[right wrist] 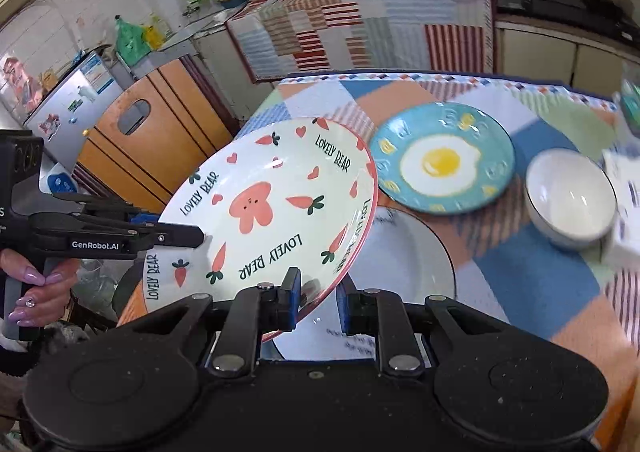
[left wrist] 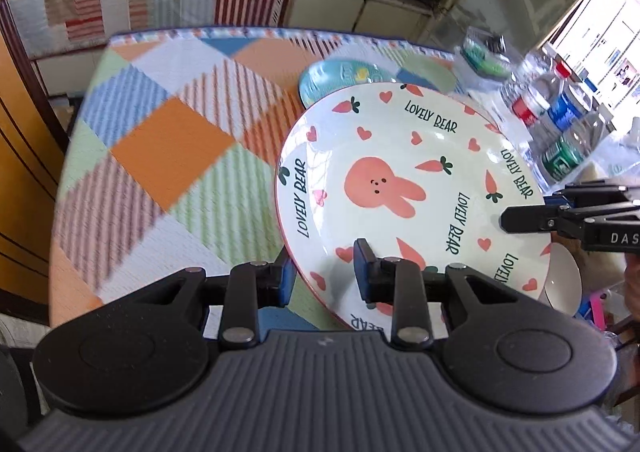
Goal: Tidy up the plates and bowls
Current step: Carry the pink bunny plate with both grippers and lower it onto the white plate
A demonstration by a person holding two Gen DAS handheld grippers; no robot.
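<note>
A cream "Lovely Bear" plate with a pink rabbit and carrots is held tilted above the table; it also shows in the right wrist view. My left gripper is shut on its near rim. My right gripper is shut on the opposite rim and shows in the left wrist view. The left gripper shows in the right wrist view. A plain white plate lies under the held plate. A blue fried-egg plate and a white bowl sit beyond.
The table has a patchwork cloth. Several water bottles stand at its right side. An orange cabinet stands left of the table. A cloth-covered counter runs behind.
</note>
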